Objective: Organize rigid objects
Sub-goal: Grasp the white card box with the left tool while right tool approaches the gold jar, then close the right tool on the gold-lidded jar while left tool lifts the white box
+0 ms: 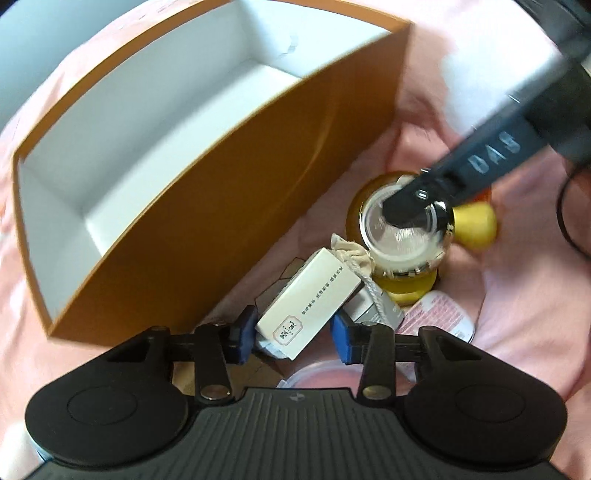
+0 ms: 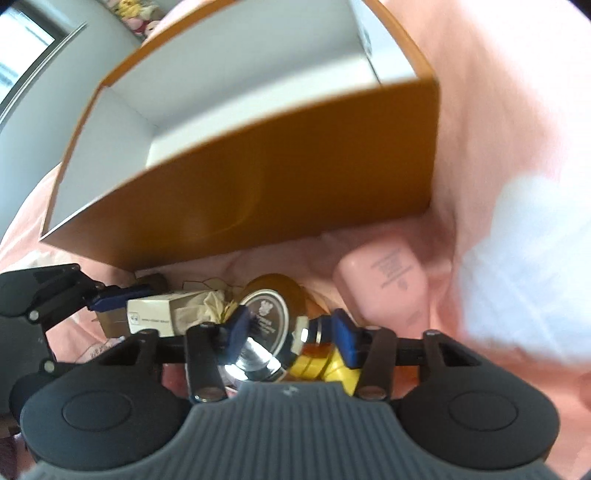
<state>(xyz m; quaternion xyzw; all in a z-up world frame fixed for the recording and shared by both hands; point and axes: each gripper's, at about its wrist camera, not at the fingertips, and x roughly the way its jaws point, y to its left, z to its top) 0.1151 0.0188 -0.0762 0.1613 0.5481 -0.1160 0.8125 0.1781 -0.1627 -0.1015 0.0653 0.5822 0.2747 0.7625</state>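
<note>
While the orange box (image 1: pixel 207 206) sits empty, sorting has barely begun. Left gripper (image 1: pixel 293 334) jaws clasp a white carton (image 1: pixel 306 299); right gripper (image 2: pixel 291 328) jaws clasp an amber jar (image 2: pixel 271 314) by its lid.

A pink cloth (image 1: pixel 517 295) is lying rumpled under and beyond the jaws in both wrist views, spreading out to either side of them and folding into soft creases ahead. A bright patch of light (image 2: pixel 524 258) is falling on the cloth to the right of the right wrist's jaws, washing it out to near white. Far ahead and to the left of those jaws, a pale grey wall (image 2: pixel 55 107) is rising, and a window (image 2: pixel 22 48) with a dark frame is glowing with daylight at the upper left. Some blurred soft toys (image 2: pixel 138 16) are sitting high up beyond, too small to make out.
</note>
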